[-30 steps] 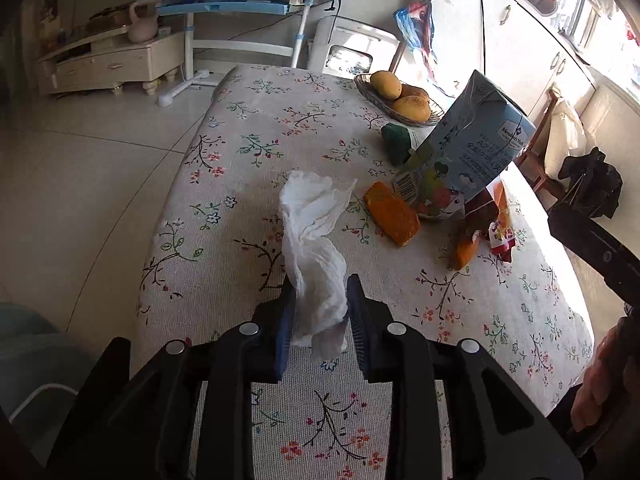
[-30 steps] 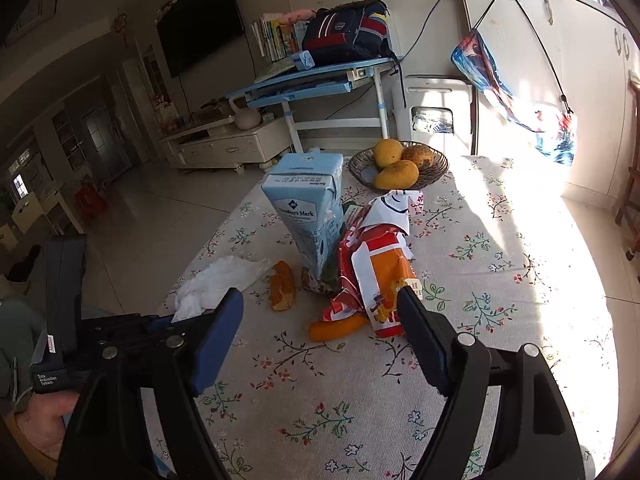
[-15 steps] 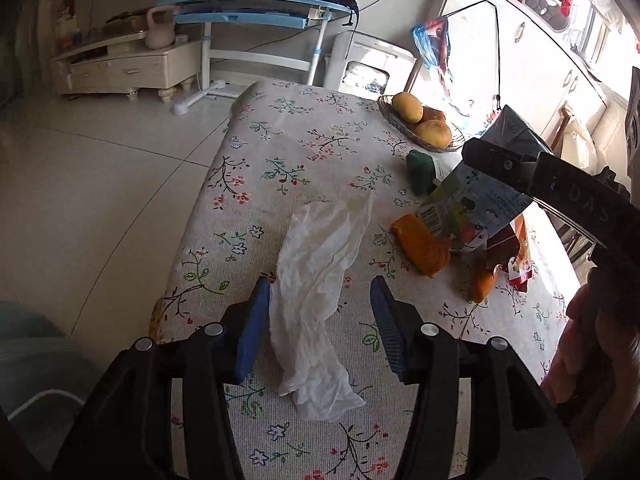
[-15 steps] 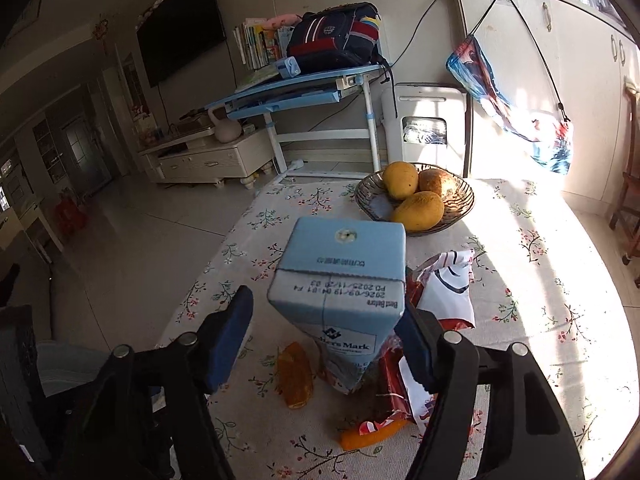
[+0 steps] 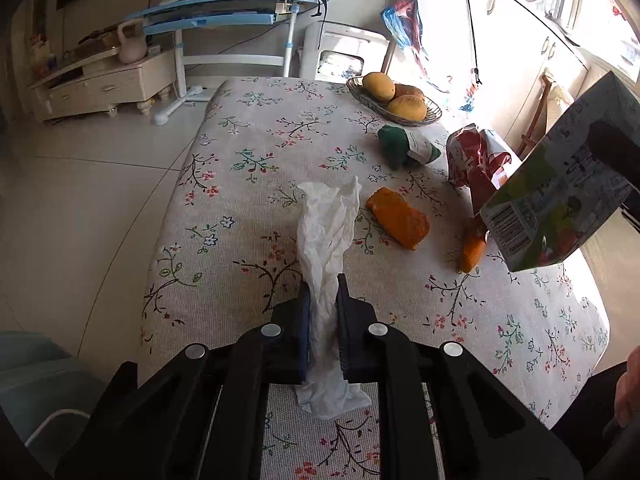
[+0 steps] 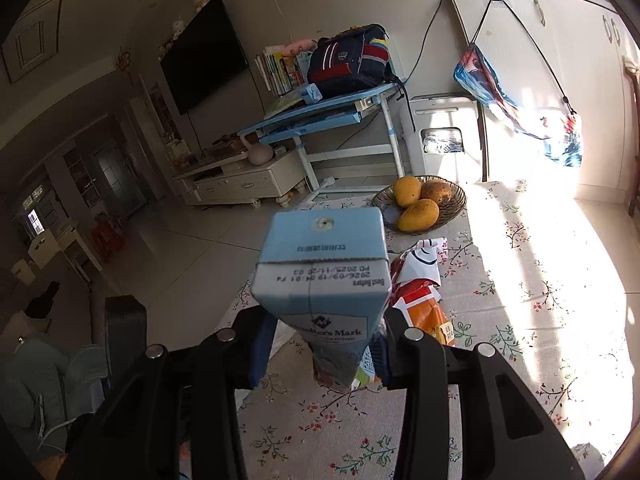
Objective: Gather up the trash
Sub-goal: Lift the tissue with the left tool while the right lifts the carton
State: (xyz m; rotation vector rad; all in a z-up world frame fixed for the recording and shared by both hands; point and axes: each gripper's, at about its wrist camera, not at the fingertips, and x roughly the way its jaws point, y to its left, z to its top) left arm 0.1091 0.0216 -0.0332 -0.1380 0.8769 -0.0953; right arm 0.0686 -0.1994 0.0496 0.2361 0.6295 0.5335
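Observation:
My left gripper (image 5: 323,286) is shut on a crumpled white tissue (image 5: 326,236) whose far end trails over the floral tablecloth (image 5: 248,184). My right gripper (image 6: 322,334) is shut on a blue milk carton (image 6: 322,268), held above the table; the carton also shows at the right of the left wrist view (image 5: 560,196). On the table lie an orange wrapper (image 5: 398,223), a small orange piece (image 5: 472,250), a red snack bag (image 5: 476,164) and a green packet (image 5: 404,148).
A wicker basket (image 5: 434,115) with mangoes stands at the table's far end. Behind the table are a blue desk (image 5: 216,8), a white appliance (image 5: 344,54) and white cupboards (image 6: 540,60). A light bin (image 5: 44,372) stands on the floor at lower left.
My left gripper opened, then closed again on the tissue. My right gripper moved in, closed on the milk carton and lifted it off the table.

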